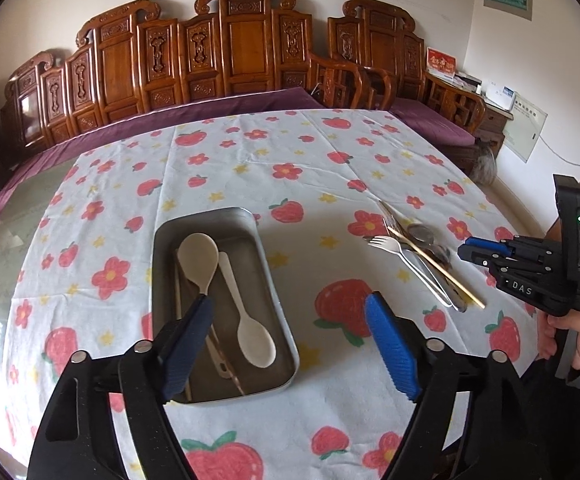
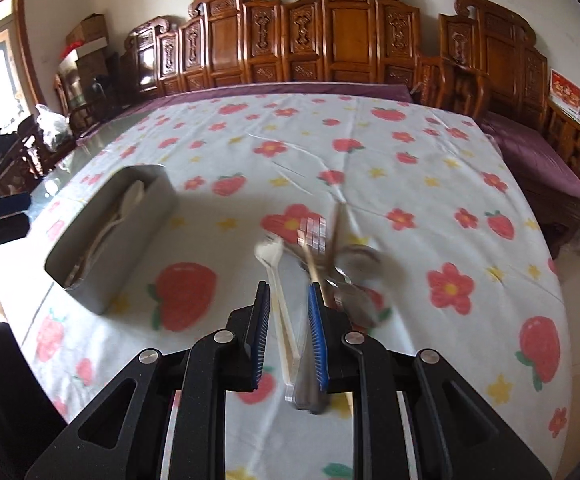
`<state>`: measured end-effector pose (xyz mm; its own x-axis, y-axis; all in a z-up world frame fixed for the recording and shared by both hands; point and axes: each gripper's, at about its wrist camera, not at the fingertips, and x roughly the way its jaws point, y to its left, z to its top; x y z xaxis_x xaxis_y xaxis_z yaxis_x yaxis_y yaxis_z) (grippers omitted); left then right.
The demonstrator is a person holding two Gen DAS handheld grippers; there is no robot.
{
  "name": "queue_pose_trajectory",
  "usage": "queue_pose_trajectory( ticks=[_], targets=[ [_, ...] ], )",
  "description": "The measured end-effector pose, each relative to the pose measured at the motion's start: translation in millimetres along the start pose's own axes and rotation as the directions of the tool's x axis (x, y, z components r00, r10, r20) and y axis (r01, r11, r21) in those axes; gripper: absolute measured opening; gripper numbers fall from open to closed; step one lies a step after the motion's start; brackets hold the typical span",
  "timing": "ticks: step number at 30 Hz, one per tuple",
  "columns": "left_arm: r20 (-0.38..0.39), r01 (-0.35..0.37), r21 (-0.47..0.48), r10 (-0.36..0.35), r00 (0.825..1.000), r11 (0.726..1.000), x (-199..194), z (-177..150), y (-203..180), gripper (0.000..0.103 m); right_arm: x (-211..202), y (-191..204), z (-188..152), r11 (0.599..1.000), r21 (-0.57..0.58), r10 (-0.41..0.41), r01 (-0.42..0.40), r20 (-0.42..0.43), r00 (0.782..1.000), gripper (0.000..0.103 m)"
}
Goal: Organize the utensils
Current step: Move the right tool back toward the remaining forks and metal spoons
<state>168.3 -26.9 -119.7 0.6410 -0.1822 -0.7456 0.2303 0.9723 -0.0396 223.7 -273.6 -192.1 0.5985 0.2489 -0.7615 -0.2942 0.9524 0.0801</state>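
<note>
We see bare tablecloth (image 1: 322, 184) open between metal tray (image 1: 162, 240) at left and utensil pile (image 1: 418, 252) at right. Far half clear. Right gripper (image 1: 466, 249) blocks pile's right side.

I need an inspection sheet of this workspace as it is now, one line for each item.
Surface: table under a strawberry tablecloth, with creases.
Job's things: metal tray holds two pale spoons and thin sticks; a pile of forks and spoons with a chopstick lies on the cloth to its right.
Clutter: nothing seen on the cloth.
Grippers: left gripper open over the tray's near end, nothing between its fingers; right gripper narrow over the pile, with a clear-handled utensil between its fingers; grip unclear.
Cables: a white cord along the far wall.
Surroundings: carved wooden bench with purple cushion behind the table.
</note>
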Motion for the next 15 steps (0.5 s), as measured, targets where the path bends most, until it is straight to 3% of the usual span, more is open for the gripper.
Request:
queue_pose_trajectory(
  ticks=[6, 15],
  targets=[
    [-0.03, 0.011, -0.002, -0.011, 0.999, 1.0, 20.2, -5.0, -20.1, 0.082, 15.5, -25.1, -16.6, 0.999, 0.035, -0.02, 0.021, -0.032, 0.999, 0.022],
    [-0.072, 0.038, 0.015, -0.036, 0.997, 0.999, 45.0, -12.0, -53.6, 0.082, 39.0, -21.3, -27.5, 0.999, -0.027, -0.033, 0.031, -0.095, 0.995, 0.022]
  ],
)
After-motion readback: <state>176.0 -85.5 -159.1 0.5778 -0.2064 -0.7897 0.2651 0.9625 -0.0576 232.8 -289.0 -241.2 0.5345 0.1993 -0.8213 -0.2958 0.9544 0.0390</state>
